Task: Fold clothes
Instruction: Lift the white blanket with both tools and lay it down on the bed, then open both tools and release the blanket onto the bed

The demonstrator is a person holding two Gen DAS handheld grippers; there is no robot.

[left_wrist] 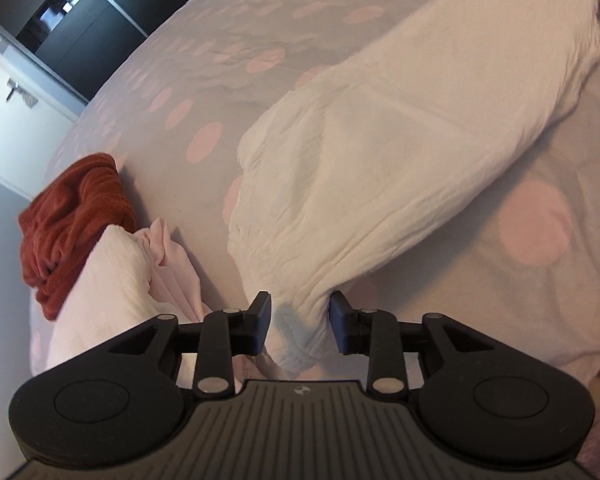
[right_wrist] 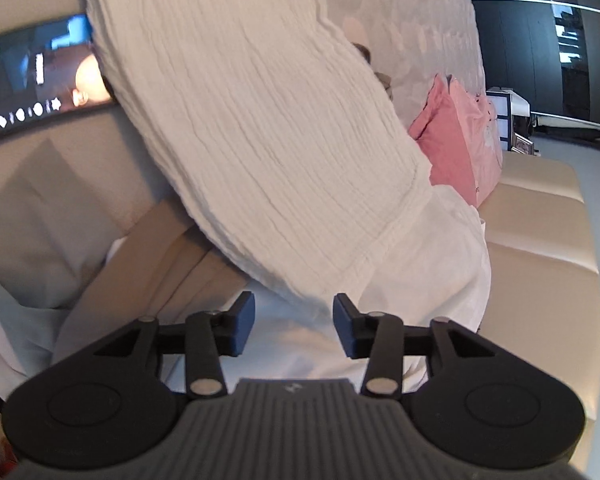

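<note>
Both claws' grips (left_wrist: 300, 324) (right_wrist: 294, 326) garment-hidden (left_wrist: 380, 168)

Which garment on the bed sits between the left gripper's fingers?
The white crinkled garment; the rust-red one and pale pink one lie apart, left of the left gripper.

No text is readable (the screen (right_wrist: 40, 76) shows only blurred icons).

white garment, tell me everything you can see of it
The white garment is crinkled, gauzy-looking cloth, long and loosely folded lengthwise, with stitched seams. It stretches across the grey, pink-dotted bedspread. Its bunched end sits between the left gripper pads. In the right wrist view it hangs in front of the right gripper, whose pads stand apart.
</note>
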